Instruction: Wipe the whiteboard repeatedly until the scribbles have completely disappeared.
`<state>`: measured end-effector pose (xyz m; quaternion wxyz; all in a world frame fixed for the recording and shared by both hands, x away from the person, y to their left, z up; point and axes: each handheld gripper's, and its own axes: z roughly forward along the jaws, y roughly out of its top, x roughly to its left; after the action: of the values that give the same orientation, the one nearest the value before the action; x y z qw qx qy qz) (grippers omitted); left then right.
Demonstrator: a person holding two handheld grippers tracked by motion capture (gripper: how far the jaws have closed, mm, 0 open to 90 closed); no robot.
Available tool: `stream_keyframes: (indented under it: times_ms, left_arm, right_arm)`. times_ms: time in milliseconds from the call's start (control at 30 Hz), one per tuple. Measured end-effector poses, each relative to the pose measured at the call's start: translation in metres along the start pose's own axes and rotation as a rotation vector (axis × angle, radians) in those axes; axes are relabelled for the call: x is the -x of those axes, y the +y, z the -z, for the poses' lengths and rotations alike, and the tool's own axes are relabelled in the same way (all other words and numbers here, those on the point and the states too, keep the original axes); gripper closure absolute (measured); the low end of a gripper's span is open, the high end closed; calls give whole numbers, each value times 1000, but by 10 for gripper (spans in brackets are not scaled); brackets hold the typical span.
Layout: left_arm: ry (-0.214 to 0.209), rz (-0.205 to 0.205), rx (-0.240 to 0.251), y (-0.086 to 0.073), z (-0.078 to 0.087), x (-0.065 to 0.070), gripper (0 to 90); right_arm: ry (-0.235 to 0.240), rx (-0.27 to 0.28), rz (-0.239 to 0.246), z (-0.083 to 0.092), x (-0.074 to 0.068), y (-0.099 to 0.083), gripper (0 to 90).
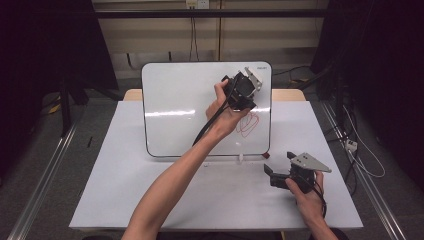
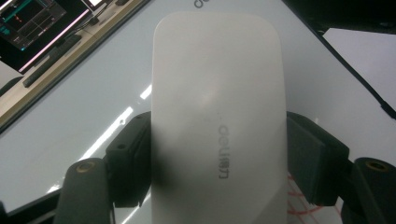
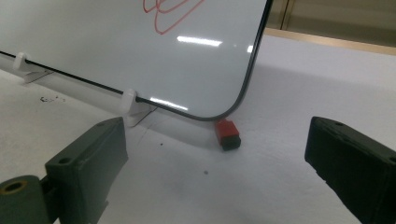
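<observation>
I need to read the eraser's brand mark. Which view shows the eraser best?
The left gripper view: the white eraser sits close up between the left gripper's jaws, which are shut on it, with its printed mark readable. In the high view the hand and gripper hide it. The right gripper view looks at the whiteboard's lower corner instead.

White table (image 1: 150,200), grey floor (image 1: 40,150), beige wall (image 1: 150,35), black curtains (image 1: 45,40)

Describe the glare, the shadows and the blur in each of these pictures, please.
High view: dark surroundings, a bright glare streak on the whiteboard. Left gripper view: the close eraser looks soft, with a shadow at its lower left edge. Right gripper view: glare spots on the board, a shadow under its corner by the red cap.
</observation>
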<state>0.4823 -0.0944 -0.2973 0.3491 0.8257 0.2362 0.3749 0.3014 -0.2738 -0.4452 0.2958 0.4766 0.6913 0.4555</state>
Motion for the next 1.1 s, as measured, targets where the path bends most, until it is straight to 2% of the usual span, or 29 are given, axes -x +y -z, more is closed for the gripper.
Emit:
stream_keyframes:
  times_ms: [67, 267, 367, 500, 733, 800, 833, 933, 1100]
  left_arm:
    - [4, -4, -3, 2, 0, -1, 309]
    - [8, 19, -7, 9, -2, -7, 308]
    - [14, 9, -6, 9, -3, -4, 309]
    - [34, -67, -23, 10, -3, 3, 309]
    - [24, -98, -38, 8, -4, 10, 310]
    - [4, -91, -39, 6, -5, 10, 310]
    - [5, -101, -42, 6, -5, 11, 310]
    - [3, -95, -41, 5, -5, 13, 310]
    - [0, -110, -42, 2, -5, 19, 310]
  right_arm:
    - [0, 0, -3, 0, 1, 0, 56]
    - [4, 1, 0, 0, 0, 0, 57]
    - [2, 0, -1, 0, 0, 0, 57]
    - [3, 1, -1, 0, 0, 0, 56]
    - [3, 2, 7, 0, -1, 0, 56]
    - [2, 2, 3, 1, -1, 0, 57]
    - [1, 3, 4, 1, -1, 0, 57]
    - [4, 2, 2, 0, -1, 0, 57]
    - [2, 2, 4, 1, -1, 0, 56]
